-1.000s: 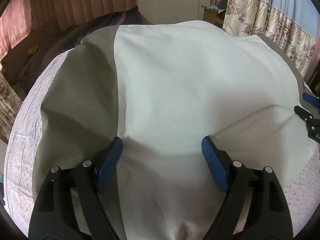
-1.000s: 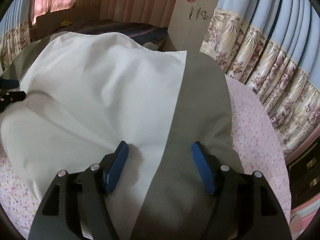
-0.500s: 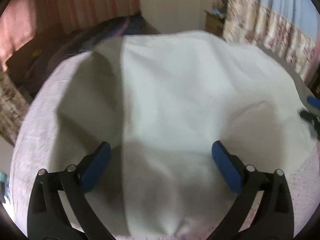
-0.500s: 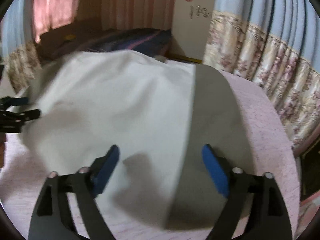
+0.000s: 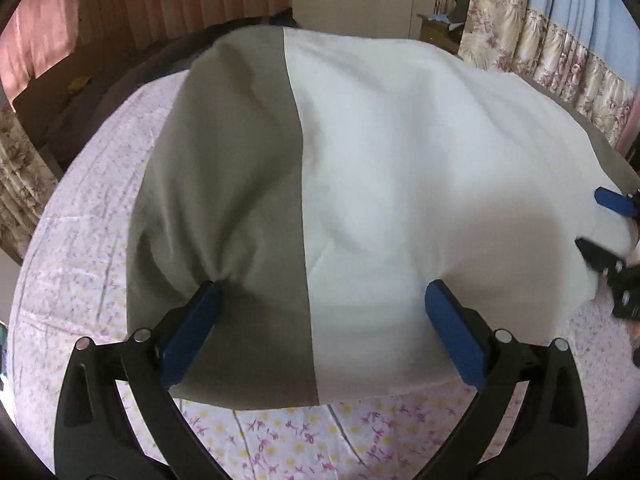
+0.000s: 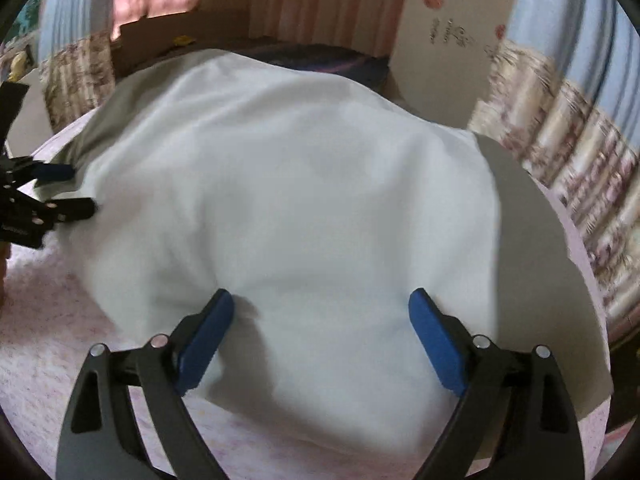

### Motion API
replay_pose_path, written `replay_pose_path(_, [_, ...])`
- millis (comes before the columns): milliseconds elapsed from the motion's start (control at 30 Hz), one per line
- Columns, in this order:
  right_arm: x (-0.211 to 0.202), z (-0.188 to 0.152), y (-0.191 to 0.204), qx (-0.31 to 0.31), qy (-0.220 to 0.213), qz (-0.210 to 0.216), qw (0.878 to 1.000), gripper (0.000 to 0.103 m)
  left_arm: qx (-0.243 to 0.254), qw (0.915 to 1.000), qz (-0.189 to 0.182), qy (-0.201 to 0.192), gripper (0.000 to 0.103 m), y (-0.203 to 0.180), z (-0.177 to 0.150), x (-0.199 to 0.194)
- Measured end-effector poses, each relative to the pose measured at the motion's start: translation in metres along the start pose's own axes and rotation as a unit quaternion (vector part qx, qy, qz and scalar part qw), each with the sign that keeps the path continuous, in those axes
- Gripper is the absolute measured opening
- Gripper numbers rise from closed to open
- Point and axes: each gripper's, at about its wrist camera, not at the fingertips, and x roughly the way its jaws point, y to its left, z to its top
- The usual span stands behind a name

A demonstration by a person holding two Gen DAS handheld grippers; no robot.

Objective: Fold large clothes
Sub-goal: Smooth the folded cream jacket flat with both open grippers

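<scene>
Your left gripper [image 5: 320, 312] and right gripper [image 6: 322, 320] have just been opening and now stand wide, gripping nothing, over the near hem of the white and grey garment [image 5: 400, 168]. It lies spread on the pink flowered bedsheet [image 5: 80, 248]. Beyond it hang floral curtains [image 5: 560, 56].

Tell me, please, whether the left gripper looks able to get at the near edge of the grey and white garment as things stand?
Probably yes. The left gripper hangs open right over the garment's near edge, nothing lies between them, and the right gripper works further along the bed sheet, out of its way.
</scene>
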Motion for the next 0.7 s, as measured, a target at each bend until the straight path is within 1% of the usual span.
replay_pose_path(67, [-0.001, -0.006, -0.013, -0.001, 0.003, -0.016, 1.0, 0.089, -0.007, 0.9999, -0.012, 0.004, 0.1, 0.003, -0.002, 0.001])
replay_pose_path(200, [-0.008, -0.015, -0.045, 0.015, 0.009, -0.035, 0.999, 0.089, -0.005, 0.9997, -0.02, 0.012, 0.1, 0.004, -0.005, 0.001])
replay_pose_path(267, [-0.013, -0.01, -0.056, 0.024, 0.017, -0.043, 0.999, 0.089, -0.002, 0.9996, -0.02, 0.019, 0.1, 0.006, 0.0, -0.004])
replay_pose_path(300, [-0.015, -0.004, -0.057, 0.022, 0.018, -0.045, 0.999, 0.089, 0.003, 0.9997, -0.014, 0.019, 0.099, 0.005, 0.005, -0.01])
replay_pose_path(333, [-0.021, 0.006, -0.057, 0.018, 0.008, -0.044, 0.999, 0.089, 0.011, 0.9998, -0.004, 0.014, 0.099, 0.005, 0.01, -0.018])
replay_pose_path(367, [-0.027, 0.019, -0.057, 0.019, -0.009, -0.034, 0.999, 0.089, 0.018, 0.9998, 0.005, 0.005, 0.099, 0.004, 0.018, -0.027])
replay_pose_path(400, [-0.03, 0.029, -0.057, 0.023, -0.019, -0.026, 0.999, 0.089, 0.02, 0.9998, 0.001, -0.007, 0.1, 0.002, 0.03, -0.037])
replay_pose_path(433, [-0.031, 0.046, -0.057, 0.033, -0.032, -0.015, 0.999, 0.089, 0.015, 0.9998, -0.01, -0.01, 0.1, 0.001, 0.04, -0.042])
replay_pose_path(467, [-0.029, 0.059, -0.056, 0.039, -0.037, -0.007, 0.999, 0.089, 0.006, 0.9995, -0.032, -0.005, 0.1, -0.001, 0.056, -0.043])
replay_pose_path(500, [-0.02, 0.079, -0.054, 0.043, -0.038, 0.003, 0.998, 0.089, 0.001, 0.9989, -0.046, 0.004, 0.1, -0.005, 0.068, -0.039])
replay_pose_path(567, [0.002, 0.107, -0.049, 0.032, -0.024, 0.006, 0.999, 0.089, 0.0, 0.9969, -0.072, 0.032, 0.1, -0.019, 0.097, -0.021])
replay_pose_path(600, [0.022, 0.125, -0.043, 0.021, -0.007, 0.013, 1.0, 0.089, 0.004, 0.9966, -0.069, 0.044, 0.1, -0.028, 0.107, -0.012])
replay_pose_path(633, [0.035, 0.135, -0.041, 0.016, 0.004, 0.017, 1.0, 0.089, 0.008, 0.9961, -0.068, 0.055, 0.1, -0.037, 0.115, -0.003])
replay_pose_path(667, [0.05, 0.145, -0.038, 0.012, 0.021, 0.02, 1.0, 0.089, 0.02, 0.9943, -0.074, 0.074, 0.1, -0.049, 0.128, 0.013])
replay_pose_path(700, [0.07, 0.154, -0.034, 0.007, 0.041, 0.021, 0.999, 0.089, 0.025, 0.9931, -0.074, 0.087, 0.1, -0.052, 0.135, 0.026])
